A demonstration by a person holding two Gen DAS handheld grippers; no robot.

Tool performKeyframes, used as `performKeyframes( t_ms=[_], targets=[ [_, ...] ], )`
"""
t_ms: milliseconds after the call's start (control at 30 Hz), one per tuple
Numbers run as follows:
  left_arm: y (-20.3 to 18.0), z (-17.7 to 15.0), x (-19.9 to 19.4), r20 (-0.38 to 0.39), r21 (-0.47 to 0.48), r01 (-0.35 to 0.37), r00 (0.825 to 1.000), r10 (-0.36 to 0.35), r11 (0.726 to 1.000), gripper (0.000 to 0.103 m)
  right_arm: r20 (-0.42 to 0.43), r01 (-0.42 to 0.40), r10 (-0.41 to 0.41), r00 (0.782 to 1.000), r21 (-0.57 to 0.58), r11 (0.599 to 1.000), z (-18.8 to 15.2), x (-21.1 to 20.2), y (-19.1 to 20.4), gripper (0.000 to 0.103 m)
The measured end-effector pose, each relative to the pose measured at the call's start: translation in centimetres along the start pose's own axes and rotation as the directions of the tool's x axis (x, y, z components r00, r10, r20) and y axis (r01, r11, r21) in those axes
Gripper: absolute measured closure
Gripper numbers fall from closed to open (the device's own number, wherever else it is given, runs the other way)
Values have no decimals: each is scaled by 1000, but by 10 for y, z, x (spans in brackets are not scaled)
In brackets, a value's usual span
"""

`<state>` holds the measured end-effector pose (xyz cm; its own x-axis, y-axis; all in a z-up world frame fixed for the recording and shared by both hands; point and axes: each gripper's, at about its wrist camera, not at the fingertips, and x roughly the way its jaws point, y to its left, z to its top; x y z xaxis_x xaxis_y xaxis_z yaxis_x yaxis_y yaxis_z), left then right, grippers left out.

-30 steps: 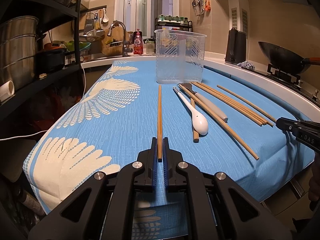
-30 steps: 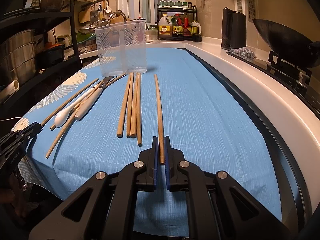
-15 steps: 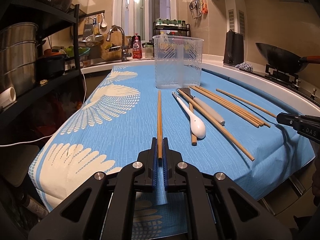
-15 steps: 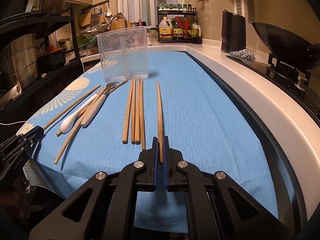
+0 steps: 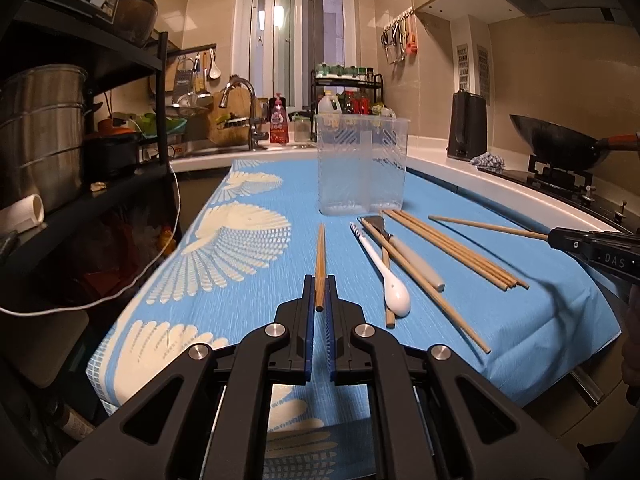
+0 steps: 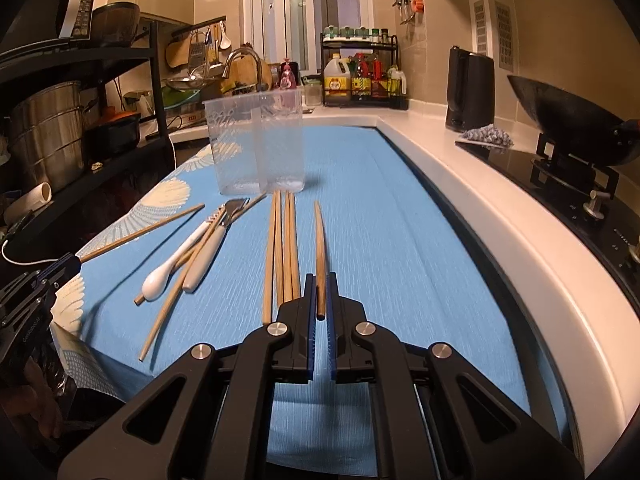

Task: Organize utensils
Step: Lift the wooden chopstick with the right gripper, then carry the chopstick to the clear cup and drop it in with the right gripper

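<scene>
the left gripper is closed on the near end of one chopstick; the stick runs straight ahead between the blue pads, its far tip pointing at the clear holder. whether the tip touches the cloth cannot be told.

the right gripper is likewise closed on the near end of a second chopstick, which points forward toward the holder. in the left view this stick enters the right gripper at the right edge.

the holder stands upright at the far middle of the blue cloth, with a divider splitting it into two compartments. no utensil is visible inside it.

loose utensils lie on the cloth near the holder:
- a bundle of chopsticks, side by side, just left of the right gripper's stick.
- a white spoon, bowl toward the near side.
- a white-handled utensil beside the spoon, its metal head toward the holder; its type cannot be told.
- two more chopsticks crossing under or beside these; exact contact cannot be told.

a wok sits on the stove at the right.
</scene>
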<state>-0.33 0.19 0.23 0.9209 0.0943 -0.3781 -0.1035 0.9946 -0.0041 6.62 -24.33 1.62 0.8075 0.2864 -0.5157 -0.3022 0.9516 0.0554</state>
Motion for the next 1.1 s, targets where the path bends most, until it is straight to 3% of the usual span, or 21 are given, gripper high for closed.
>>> performKeyframes(
  t_ms=[200, 467, 667, 900, 1000, 1100],
  targets=[
    [2, 1, -1, 11, -10, 2, 1000, -2, 1000, 98, 8, 9, -9, 1000, 0, 1000, -8, 1, 1, 98],
    [7, 27, -14, 77, -9, -6, 997, 7, 1000, 98, 100, 12, -13, 995, 10, 1000, 27, -25, -2, 98],
    [11, 72, -12, 132, -4, -3, 991, 4, 1000, 98, 161, -8, 12, 987, -26, 1000, 77, -36, 2, 98],
    [23, 147, 12, 152, -11, 13, 988, -11, 1000, 98, 151, -29, 34, 988, -37, 999, 139, -18, 7, 98],
    [32, 175, 25, 124, -45, 25, 992, -20, 999, 98, 123, -35, 41, 992, -50, 998, 162, -5, 12, 98],
    [39, 196, 42, 44, -71, 53, 998, -50, 996, 98, 102, -44, 49, 994, -56, 997, 177, 4, 16, 98]
  ],
)
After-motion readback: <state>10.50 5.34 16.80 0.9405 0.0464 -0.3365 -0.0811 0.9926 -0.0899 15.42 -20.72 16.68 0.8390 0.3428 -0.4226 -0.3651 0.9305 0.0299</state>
